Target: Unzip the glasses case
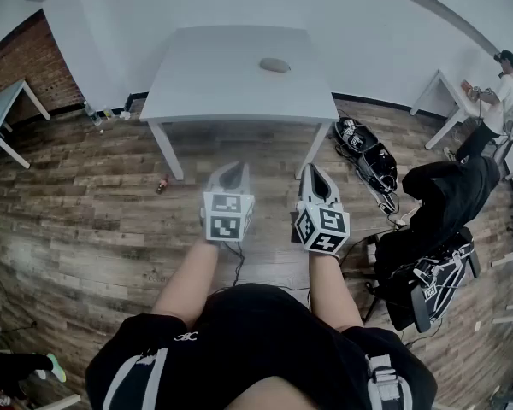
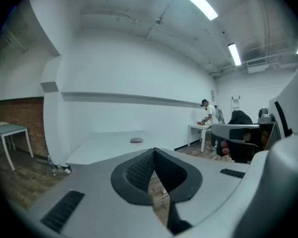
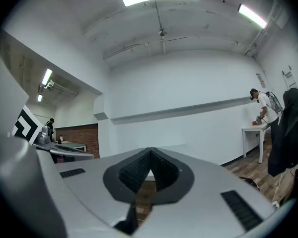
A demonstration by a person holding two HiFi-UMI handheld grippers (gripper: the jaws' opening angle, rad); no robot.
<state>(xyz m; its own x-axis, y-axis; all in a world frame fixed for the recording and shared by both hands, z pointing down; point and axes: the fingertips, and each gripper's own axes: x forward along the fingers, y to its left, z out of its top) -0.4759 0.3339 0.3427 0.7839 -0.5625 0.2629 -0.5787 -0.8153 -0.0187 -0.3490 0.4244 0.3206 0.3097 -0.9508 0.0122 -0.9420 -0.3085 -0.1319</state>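
- At the far left of the head view a small pale side table [image 1: 2, 114] stands on the wooden floor [image 1: 94, 220], in front of a brick wall [image 1: 26, 67].
- The left gripper [image 1: 233, 167] is held out over the floor, short of the near edge of the white table [image 1: 222, 75]. In the left gripper view its jaws [image 2: 154, 150] are clenched tip to tip with nothing between them.
- The glasses case [image 1: 274, 64] is a small grey oval lying flat on the white table, close to the far edge and somewhat right of the middle.
- Its long axis runs left to right, roughly along that far edge. Which end carries the zip pull cannot be made out.
- The case lies well ahead of both grippers, across the table from them. In the head view it sits between their two lines of aim, and neither gripper touches it.
- In the left gripper view the case [image 2: 136, 140] shows on the tabletop [image 2: 104, 145] just above and left of the jaw tips.
- The right gripper [image 1: 312, 171] is level with the left one and near it, also over the floor before the table's near edge. In the right gripper view its jaws [image 3: 150, 150] are pressed together and empty.
- To the right, black bags [image 1: 368, 156] lie on the floor by the table's right legs.
- Further right is a chair draped with a dark jacket [image 1: 445, 199].
- A person [image 1: 496, 101] stands at another table in the far right corner.
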